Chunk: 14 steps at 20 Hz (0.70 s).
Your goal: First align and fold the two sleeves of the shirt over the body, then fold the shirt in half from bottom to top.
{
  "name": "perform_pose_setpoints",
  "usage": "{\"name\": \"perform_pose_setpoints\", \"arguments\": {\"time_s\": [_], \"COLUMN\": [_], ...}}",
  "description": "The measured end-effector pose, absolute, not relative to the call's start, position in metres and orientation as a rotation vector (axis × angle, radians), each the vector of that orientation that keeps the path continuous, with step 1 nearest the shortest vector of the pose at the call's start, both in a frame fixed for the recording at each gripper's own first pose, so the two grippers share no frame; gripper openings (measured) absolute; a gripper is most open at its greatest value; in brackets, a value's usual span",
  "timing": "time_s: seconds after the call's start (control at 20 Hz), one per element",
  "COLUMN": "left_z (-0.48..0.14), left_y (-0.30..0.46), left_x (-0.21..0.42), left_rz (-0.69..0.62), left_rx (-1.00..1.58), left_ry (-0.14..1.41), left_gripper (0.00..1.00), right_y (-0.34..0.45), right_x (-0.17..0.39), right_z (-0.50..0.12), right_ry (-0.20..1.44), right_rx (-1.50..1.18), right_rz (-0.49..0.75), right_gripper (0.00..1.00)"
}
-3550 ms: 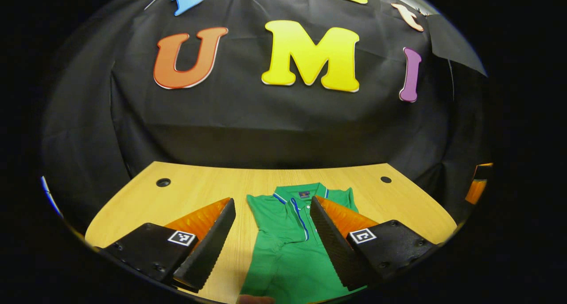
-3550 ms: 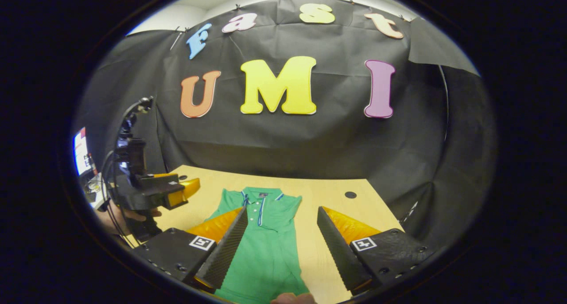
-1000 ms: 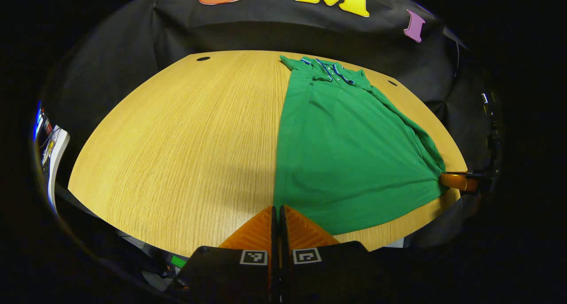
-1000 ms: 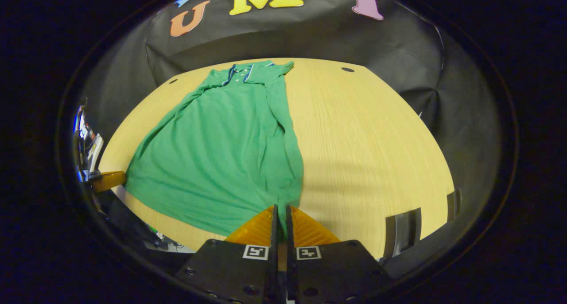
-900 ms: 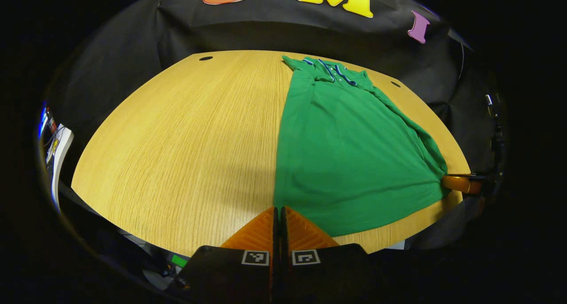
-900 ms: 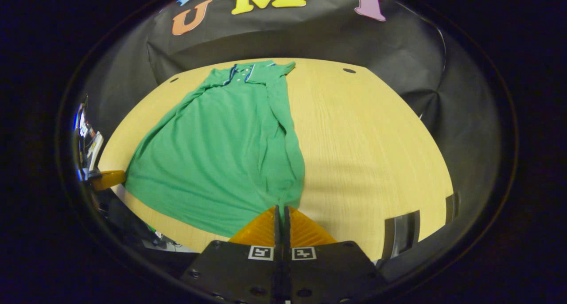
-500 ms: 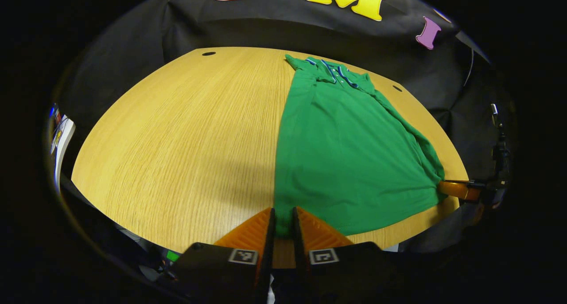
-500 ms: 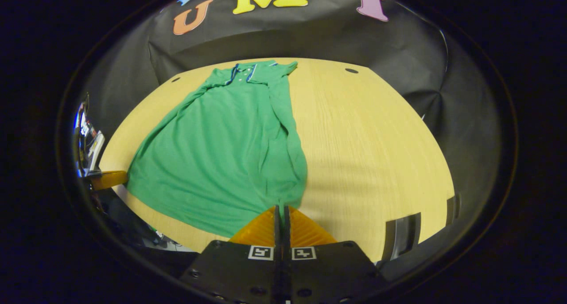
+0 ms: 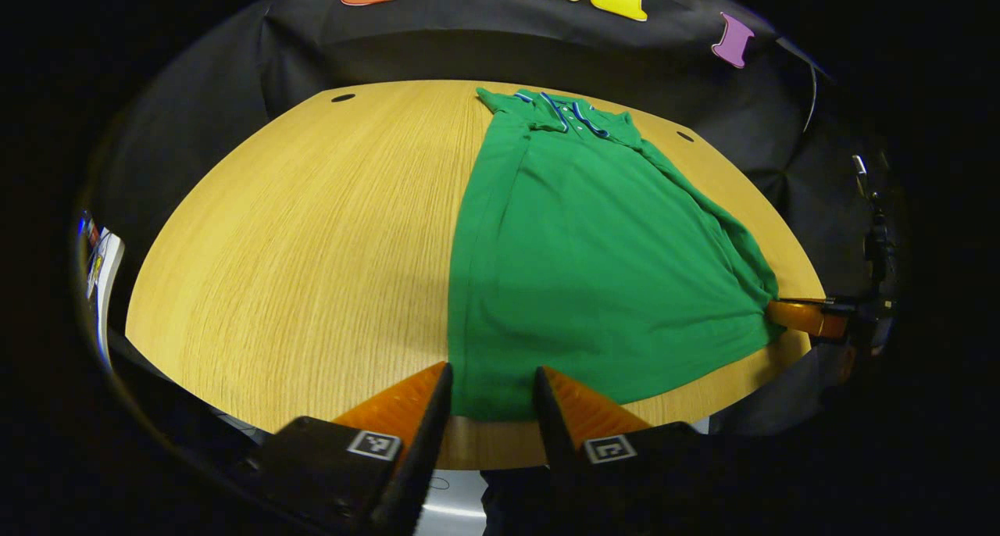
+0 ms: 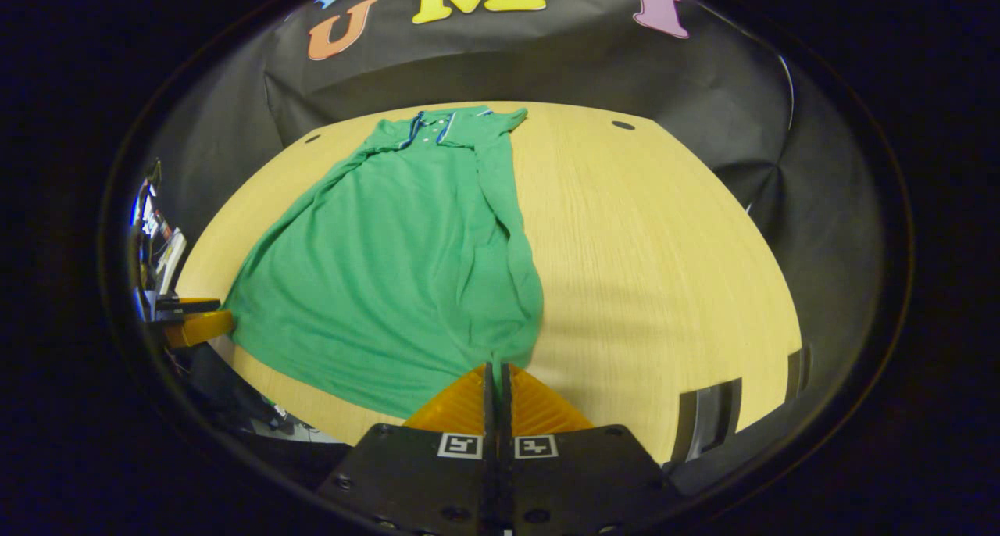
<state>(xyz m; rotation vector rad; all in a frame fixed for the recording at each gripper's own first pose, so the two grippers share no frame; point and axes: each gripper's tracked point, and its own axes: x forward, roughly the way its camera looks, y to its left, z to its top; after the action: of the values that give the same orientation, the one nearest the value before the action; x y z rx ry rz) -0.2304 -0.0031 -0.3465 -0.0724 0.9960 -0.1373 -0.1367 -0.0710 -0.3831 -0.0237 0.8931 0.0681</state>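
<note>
A green polo shirt point(image 9: 594, 247) lies flat on the wooden table point(image 9: 312, 231), collar at the far side, sleeves folded in over the body. My left gripper point(image 9: 492, 370) stands open at the near left corner of the hem, which lies between its spread fingers. In the right gripper view the same shirt point(image 10: 391, 262) runs from the far collar to the near edge. My right gripper point(image 10: 496, 368) is shut on the near right hem corner. The other gripper shows as a small shape at each view's side: the right gripper point(image 9: 805, 317) and the left gripper point(image 10: 195, 325).
Two round cable holes point(image 9: 342, 98) point(image 9: 684, 136) sit near the table's far corners. The hem lies close to the table's near edge point(image 9: 484, 450). A bright screen and white items point(image 9: 98, 262) stand beyond the left edge. Bare wood spreads left of the shirt.
My left gripper has opened and let go of the left hem corner, and it has drawn back a little. The right gripper stays shut on its corner. The shirt lies as before.
</note>
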Motion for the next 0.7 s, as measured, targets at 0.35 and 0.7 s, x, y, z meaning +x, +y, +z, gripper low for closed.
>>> {"name": "perform_pose_setpoints", "arguments": {"time_s": [0.35, 0.7], "left_z": [-0.343, -0.288], "left_y": [-0.007, -0.006], "left_x": [-0.229, -0.181], "left_rz": [-0.150, -0.164], "left_rx": [-0.118, -0.244], "left_ry": [1.010, 0.850], "left_gripper": [0.07, 0.06], "right_y": [-0.071, -0.059], "right_x": [-0.130, -0.108], "right_z": [-0.375, -0.338], "right_ry": [0.885, 0.806], "right_rx": [-0.034, -0.031], "right_rz": [0.073, 0.114], "right_gripper": [0.00, 0.00]}}
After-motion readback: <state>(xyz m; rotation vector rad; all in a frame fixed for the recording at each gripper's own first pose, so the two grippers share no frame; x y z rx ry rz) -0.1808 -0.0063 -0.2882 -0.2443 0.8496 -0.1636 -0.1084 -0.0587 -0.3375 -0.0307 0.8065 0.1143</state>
